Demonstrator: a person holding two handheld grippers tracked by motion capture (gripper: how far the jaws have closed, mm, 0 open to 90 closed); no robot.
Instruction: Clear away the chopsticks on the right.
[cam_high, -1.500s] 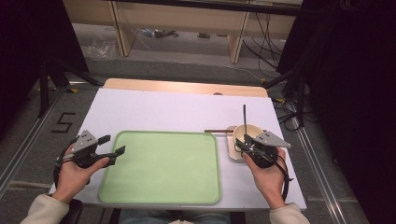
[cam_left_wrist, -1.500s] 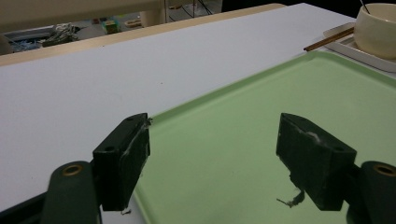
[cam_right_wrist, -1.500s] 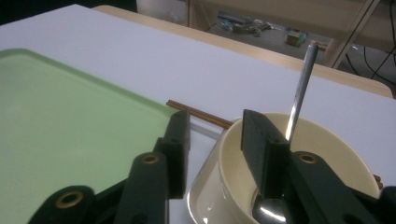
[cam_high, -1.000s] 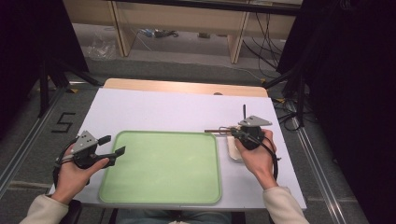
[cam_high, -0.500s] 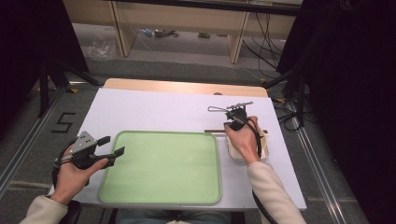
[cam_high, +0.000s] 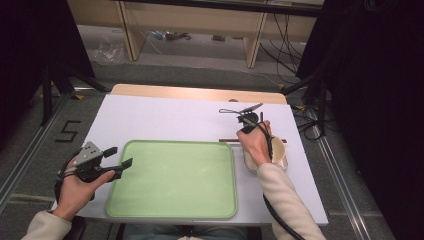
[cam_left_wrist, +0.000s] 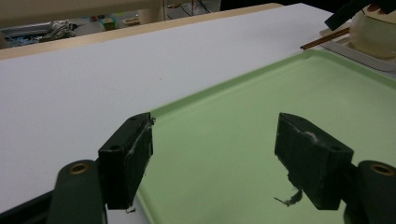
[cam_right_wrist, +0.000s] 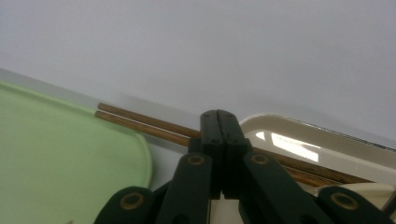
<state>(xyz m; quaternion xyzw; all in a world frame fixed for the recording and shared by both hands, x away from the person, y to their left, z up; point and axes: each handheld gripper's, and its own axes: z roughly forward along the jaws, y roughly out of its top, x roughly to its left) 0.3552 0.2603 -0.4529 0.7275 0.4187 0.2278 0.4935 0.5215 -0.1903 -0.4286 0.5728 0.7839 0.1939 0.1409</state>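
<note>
Right claw (cam_high: 246, 121) sits at the far right of the surface (cam_high: 165, 117), just beyond the pair of brown chopsticks (cam_high: 228, 140), and is the nearer claw to them by a wide margin. In the right gripper view its jaws are pressed flat together with nothing between them, the tips hanging directly over the chopsticks (cam_right_wrist: 140, 125). The sticks lie side by side, touching, long axis running left to right across the surface; their left ends reach the far-right corner of the green tray (cam_high: 175, 200), and the right portion rests across a shallow cream dish (cam_right_wrist: 299, 140) that also carries a cream cup (cam_high: 277, 156). Judged from the view along the jaws, the sticks cross under the claw nearly at right angles to its closing line, so the jaws would have to be opened before they could straddle the pair; a pick-up looks like the step in hand, not yet begun. Right hand (cam_high: 255, 145) is stretched forward, wrist over the cup, claw pitched down toward the surface. Left claw (cam_high: 117, 162) is released, jaws wide apart with nothing in them, held low over the near-left edge of the tray (cam_left_wrist: 261, 140); the left hand (cam_high: 82, 182) grips it from the near side, well apart from the chopsticks.
</note>
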